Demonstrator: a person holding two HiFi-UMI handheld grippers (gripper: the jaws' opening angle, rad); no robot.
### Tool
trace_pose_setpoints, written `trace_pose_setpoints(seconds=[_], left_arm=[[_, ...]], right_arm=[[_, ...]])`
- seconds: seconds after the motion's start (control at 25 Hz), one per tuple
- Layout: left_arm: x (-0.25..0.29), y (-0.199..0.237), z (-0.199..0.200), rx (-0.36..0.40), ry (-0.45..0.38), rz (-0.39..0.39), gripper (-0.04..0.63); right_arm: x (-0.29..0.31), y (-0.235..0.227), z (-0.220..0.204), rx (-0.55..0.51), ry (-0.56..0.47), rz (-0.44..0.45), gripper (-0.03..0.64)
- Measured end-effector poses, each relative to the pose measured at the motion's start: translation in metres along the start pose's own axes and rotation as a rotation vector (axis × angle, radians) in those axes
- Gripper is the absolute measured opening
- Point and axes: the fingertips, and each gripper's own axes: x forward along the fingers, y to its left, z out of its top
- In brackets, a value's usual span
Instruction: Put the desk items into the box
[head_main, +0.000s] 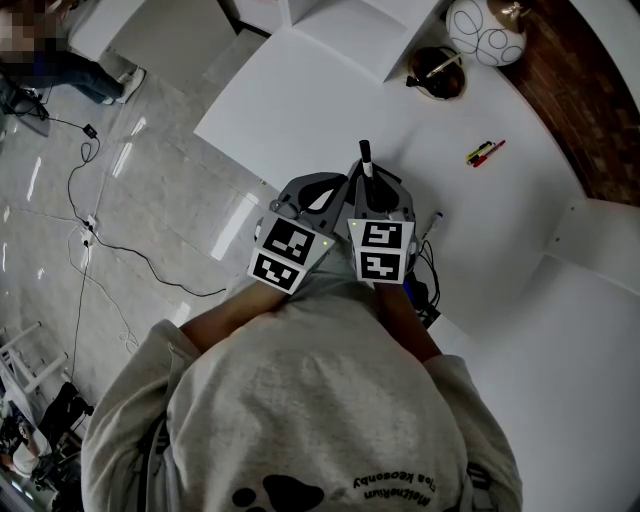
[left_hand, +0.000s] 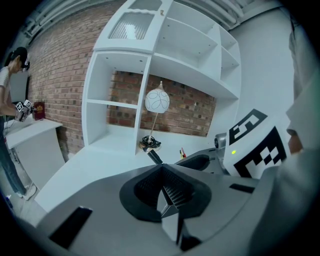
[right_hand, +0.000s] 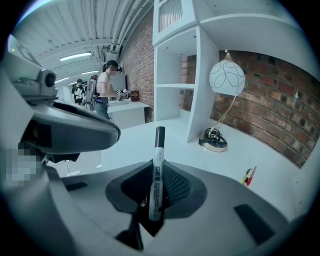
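Our right claw (right_hand: 156, 196) clamps a marker (right_hand: 158, 165) — long axis along the jaws, black end pointing away. Our left claw (left_hand: 168, 194) is closed, empty.

Left gripper (left_hand: 163, 187), fingers (left_hand: 176, 190) pressed together, faces a globe lamp (left_hand: 157, 101) on the white desk (left_hand: 90, 165).

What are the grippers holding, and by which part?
The right gripper pinches a marker by its lower barrel. The left gripper holds nothing, jaws shut.
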Motion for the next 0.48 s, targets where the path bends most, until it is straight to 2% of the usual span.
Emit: trace_pose_setpoints(seconds=[0.24,0.48], left_arm=[[-0.0013,-0.0012,-0.0007,-0.006,-0.005,0.003,0.005],[-0.0009,-0.0027,-0.0016,-0.011,-0.007,0.006,0.005]], right_arm=[[0.0046,-0.0004,-0.0058,-0.005,0.047,0.015,0.075],[0.0079,0.0006,-0.0087,-0.063,0.113,0.016,0.075]])
